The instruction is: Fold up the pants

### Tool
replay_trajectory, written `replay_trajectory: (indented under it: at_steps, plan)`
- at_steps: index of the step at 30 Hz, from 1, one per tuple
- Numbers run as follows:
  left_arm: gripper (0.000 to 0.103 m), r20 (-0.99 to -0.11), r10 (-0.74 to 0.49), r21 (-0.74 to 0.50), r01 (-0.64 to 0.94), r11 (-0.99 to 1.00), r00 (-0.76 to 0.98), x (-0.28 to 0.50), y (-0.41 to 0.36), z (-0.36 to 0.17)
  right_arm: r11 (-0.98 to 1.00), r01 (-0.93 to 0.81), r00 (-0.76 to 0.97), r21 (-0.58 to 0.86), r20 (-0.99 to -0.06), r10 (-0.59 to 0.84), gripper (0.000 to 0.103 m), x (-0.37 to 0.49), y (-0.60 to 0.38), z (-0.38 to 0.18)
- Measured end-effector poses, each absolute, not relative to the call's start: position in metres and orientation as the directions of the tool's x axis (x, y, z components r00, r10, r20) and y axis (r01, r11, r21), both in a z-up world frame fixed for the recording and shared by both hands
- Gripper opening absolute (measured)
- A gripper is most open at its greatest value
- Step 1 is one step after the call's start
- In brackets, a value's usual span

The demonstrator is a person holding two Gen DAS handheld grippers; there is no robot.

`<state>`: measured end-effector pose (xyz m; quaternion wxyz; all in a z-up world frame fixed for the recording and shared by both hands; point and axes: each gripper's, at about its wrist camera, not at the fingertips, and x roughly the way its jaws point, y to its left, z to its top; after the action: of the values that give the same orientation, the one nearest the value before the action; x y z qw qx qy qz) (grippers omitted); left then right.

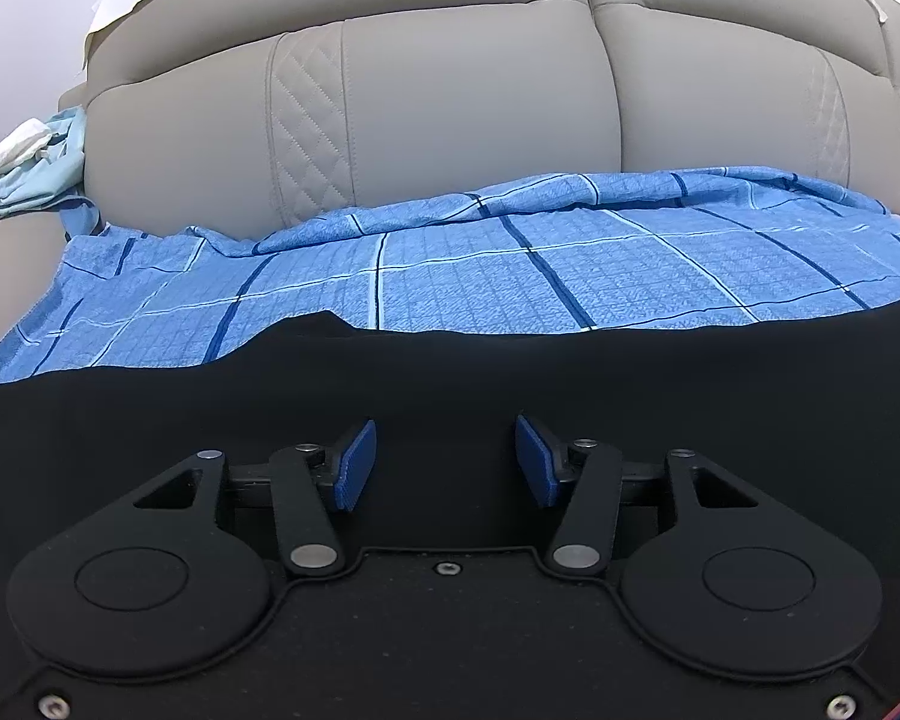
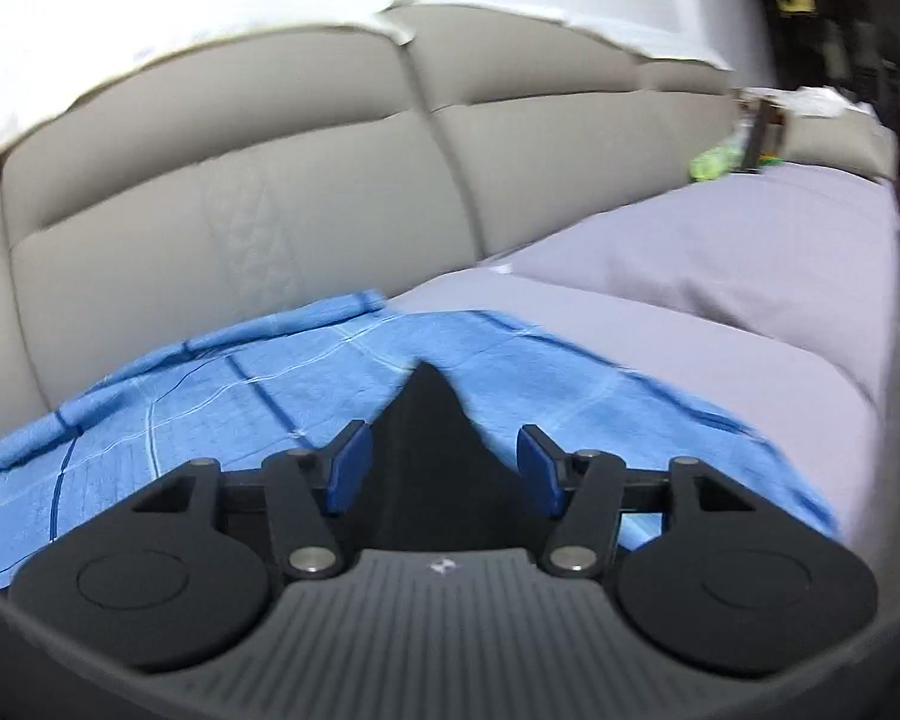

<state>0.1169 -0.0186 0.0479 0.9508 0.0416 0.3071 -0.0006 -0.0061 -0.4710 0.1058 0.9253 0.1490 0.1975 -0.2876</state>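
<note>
The black pants (image 1: 450, 372) lie spread across a blue checked cloth (image 1: 510, 276) on the sofa seat. My left gripper (image 1: 444, 459) hovers low over the black fabric with its blue pads (image 1: 354, 462) well apart and nothing pinched between them. In the right wrist view, which is blurred, a pointed corner of the pants (image 2: 426, 414) runs up between the fingers of my right gripper (image 2: 444, 468). Its pads (image 2: 537, 471) stand apart on either side of that corner and do not press on it.
A beige sofa backrest (image 1: 450, 108) rises right behind the cloth. Light blue and white garments (image 1: 36, 168) are heaped on the left armrest. To the right, a grey-lilac cover (image 2: 720, 312) drapes the seat, with a green item (image 2: 714, 162) at its far end.
</note>
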Motion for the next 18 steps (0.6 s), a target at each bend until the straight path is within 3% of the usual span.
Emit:
replay_trajectory:
  at_steps: [4,6,9,12,18]
  plan:
    - [0.051,-0.591,0.020,0.079,0.033,0.996,0.806,0.119,-0.018,0.049,0.721,0.637,0.725,0.273,-0.529,-0.441,0.066,-0.049,-0.484,0.094]
    - [0.051,-0.592,0.019,0.082,0.036,0.996,0.806,0.119,-0.018,0.049,0.650,0.696,0.679,0.305,-0.572,-0.460,0.053,-0.066,-0.497,0.087]
    - [0.051,-0.589,0.024,0.087,0.033,0.996,0.808,0.118,-0.019,0.049,0.571,0.736,0.651,0.363,-0.611,-0.450,0.045,-0.075,-0.513,0.078]
    - [0.051,-0.587,0.026,0.087,0.031,0.996,0.809,0.117,-0.019,0.048,0.551,0.675,0.727,0.491,-0.572,-0.380,0.044,-0.090,-0.522,0.073]
    - [0.051,-0.587,0.028,0.093,0.033,0.995,0.809,0.117,-0.020,0.048,0.551,0.689,0.708,0.471,-0.601,-0.372,0.044,-0.073,-0.516,0.072]
